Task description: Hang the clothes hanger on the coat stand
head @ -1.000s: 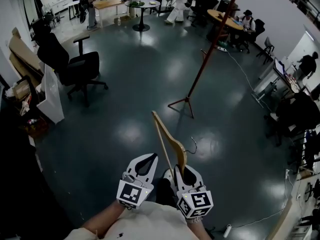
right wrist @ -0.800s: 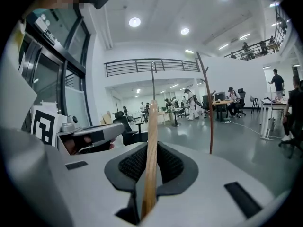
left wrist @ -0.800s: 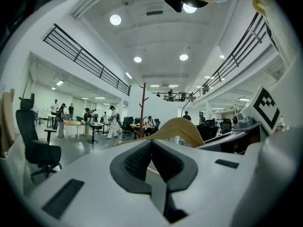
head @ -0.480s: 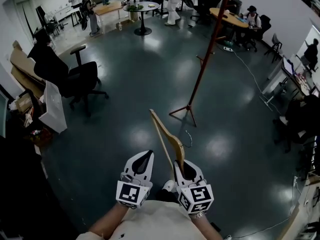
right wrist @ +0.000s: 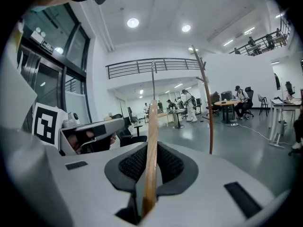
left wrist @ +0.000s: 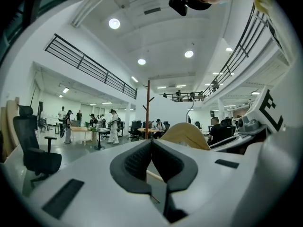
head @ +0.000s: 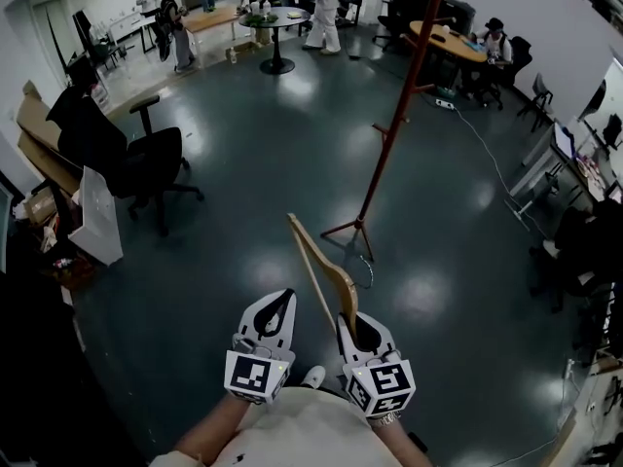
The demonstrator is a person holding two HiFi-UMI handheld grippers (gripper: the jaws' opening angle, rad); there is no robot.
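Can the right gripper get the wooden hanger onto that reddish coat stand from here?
Probably not yet. The right gripper, shut on the light wooden clothes hanger, is short of the tall reddish-brown coat stand; only dark floor lies between, so stepping closer should do.

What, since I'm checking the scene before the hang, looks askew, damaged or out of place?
Nothing stands out. The coat stand only leans in the head view's wide lens; the left gripper view shows it upright. The right gripper is shut on the wooden hanger, which looks intact.
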